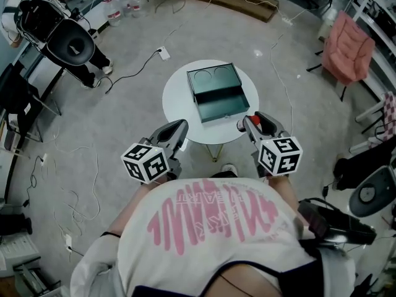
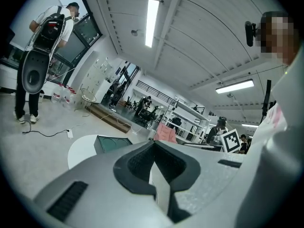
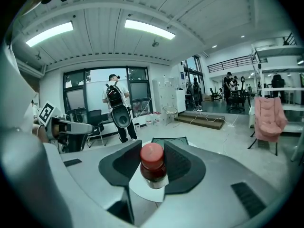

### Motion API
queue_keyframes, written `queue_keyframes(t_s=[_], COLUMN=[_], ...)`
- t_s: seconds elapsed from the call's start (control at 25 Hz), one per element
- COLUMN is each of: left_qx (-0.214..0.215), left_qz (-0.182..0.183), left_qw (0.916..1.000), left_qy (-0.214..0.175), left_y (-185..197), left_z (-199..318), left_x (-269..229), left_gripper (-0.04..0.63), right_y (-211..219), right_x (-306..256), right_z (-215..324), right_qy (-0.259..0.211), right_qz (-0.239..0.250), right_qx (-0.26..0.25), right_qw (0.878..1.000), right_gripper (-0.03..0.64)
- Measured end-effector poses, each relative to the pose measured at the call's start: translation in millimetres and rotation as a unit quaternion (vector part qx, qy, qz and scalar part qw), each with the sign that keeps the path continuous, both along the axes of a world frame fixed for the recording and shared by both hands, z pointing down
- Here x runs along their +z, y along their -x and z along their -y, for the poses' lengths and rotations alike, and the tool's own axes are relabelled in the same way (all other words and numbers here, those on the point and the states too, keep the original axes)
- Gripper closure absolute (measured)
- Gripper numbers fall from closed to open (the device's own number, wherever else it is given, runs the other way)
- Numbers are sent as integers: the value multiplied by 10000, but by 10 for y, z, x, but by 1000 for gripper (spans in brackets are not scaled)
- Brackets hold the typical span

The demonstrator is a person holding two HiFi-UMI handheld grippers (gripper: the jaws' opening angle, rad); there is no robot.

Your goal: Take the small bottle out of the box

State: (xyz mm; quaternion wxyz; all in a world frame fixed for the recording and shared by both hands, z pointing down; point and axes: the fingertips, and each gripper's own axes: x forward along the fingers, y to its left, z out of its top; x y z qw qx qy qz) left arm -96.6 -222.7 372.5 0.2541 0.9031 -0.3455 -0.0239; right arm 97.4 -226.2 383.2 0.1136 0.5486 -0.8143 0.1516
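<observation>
A dark green box (image 1: 213, 94) lies open on the small round white table (image 1: 176, 101), its two round hollows bare. My right gripper (image 1: 247, 122) hovers over the table's near right edge, shut on the small bottle (image 1: 240, 125). In the right gripper view the bottle (image 3: 153, 164), dark with a red cap, stands upright between the pads of that gripper (image 3: 152, 145), and the box (image 3: 170, 140) shows beyond it. My left gripper (image 1: 181, 127) is at the table's near left edge, its jaws (image 2: 154, 144) shut with nothing in them; the box (image 2: 110, 144) lies ahead.
A person with a black backpack rig (image 1: 43, 17) stands at the far left. A pink chair (image 1: 346, 45) sits at the far right. Cables and a power strip (image 1: 164, 53) lie on the grey floor around the table. Black equipment (image 1: 365, 166) stands at the right.
</observation>
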Motion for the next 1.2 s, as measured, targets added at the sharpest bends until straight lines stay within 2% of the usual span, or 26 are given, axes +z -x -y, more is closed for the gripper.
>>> queue_keyframes(t_s=[0.52,0.96,1.2], left_qx=[319,420,499], left_qz=[-60,-84,-101], left_qw=[9994,9989,9986], left_qy=[115,164,159], left_y=[272,363,353], left_z=[-674,-1013,-1149], left_x=[154,155,173], left_gripper=[589,589,589], right_y=[338,352,357], right_x=[149,86,184], right_z=[-836,-1220,-1396], right_qy=[165,150,279], right_qz=[-50,407,75], right_qx=[252,576,581], right_qw=[9995,9974,9979], right_gripper=[472,472,472])
